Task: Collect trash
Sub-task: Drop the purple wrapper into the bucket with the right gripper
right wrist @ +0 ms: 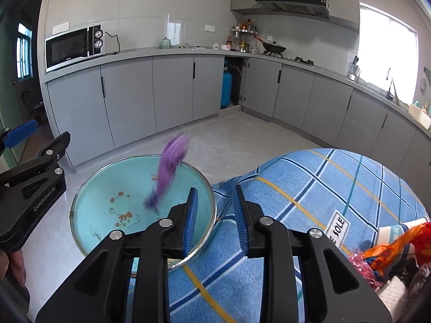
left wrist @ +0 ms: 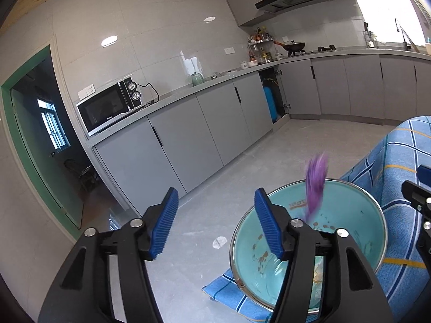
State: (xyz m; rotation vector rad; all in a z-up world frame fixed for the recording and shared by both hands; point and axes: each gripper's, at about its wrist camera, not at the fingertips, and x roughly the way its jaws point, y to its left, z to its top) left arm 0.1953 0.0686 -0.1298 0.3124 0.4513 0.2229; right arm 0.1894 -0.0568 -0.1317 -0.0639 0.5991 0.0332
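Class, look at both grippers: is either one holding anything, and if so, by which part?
Nothing is held. The left gripper and right gripper both stand open and empty; the blurred purple wrapper is loose above the turquoise metal-rimmed bin.

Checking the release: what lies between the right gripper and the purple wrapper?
Nothing solid. In the right wrist view the open right gripper has only the teal basin's inside before the blurred purple wrapper, which is in mid-air over the basin.

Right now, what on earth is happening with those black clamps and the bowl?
A person is clearing trash in a kitchen with a clamp tool in each hand. A purple wrapper, blurred in mid-air, is over a teal basin beside the checked blue cloth. The left gripper and right gripper are both open, holding nothing. More wrappers lie on the cloth.
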